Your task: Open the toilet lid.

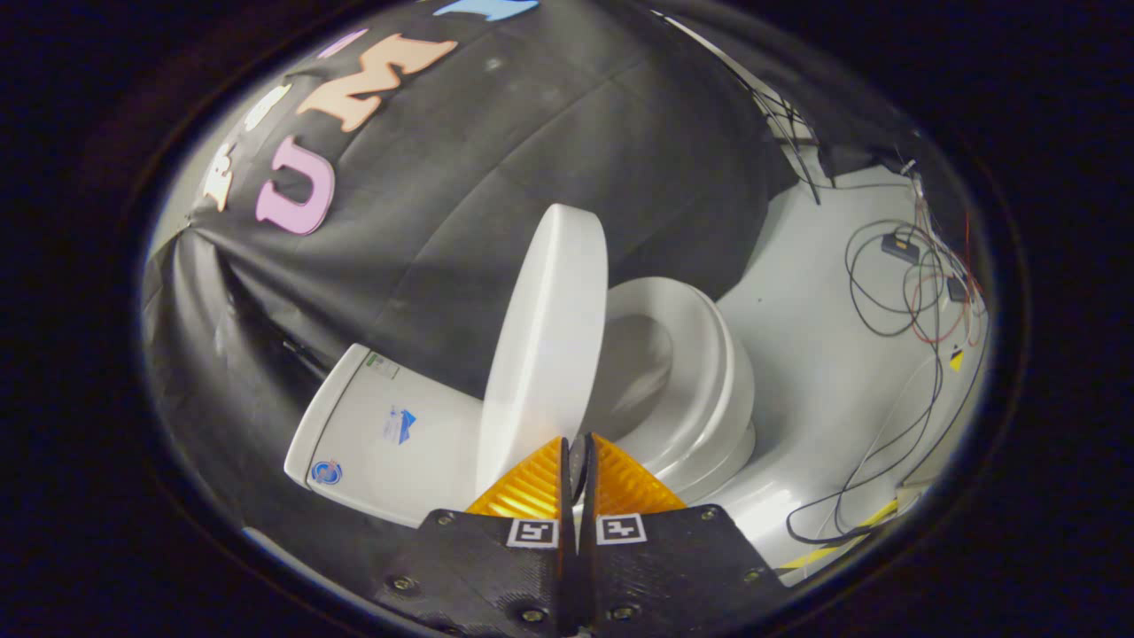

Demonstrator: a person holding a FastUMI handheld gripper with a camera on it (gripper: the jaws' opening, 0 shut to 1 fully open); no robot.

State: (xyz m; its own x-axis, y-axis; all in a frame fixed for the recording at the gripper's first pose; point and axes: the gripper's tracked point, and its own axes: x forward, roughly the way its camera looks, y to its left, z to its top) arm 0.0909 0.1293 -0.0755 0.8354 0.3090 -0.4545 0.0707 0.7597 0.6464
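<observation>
So the toilet lid [545, 346] is up, standing nearly on edge just ahead of the tool [577, 447], with its lower rim right at the fingertips. Can't tell if it's actually touching them, it's that close. The tool's two orange ribbed fingers [532, 486] are pressed together with only a thin dark slit between them, nothing clamped in there.

Beyond the lid and a bit to the right of the tool you get the white toilet seat [709, 354], ring down, with the open bowl [633, 363] showing inside it. On the other side of the lid, to the left of the tool, is the white cistern [381, 434], with a couple of small stickers on it.

Room-wise: pale grey floor [815, 292], smooth and a little glossy, spreading out to the right of the toilet. Well off to the right there's a messy tangle of black and red cables [904, 292] lying on it with some small boxes, plus a bit of yellow tape [864, 518] striping the floor nearer the tool. Black cloth wall [532, 151] hangs behind everything, wrinkled and draped.
</observation>
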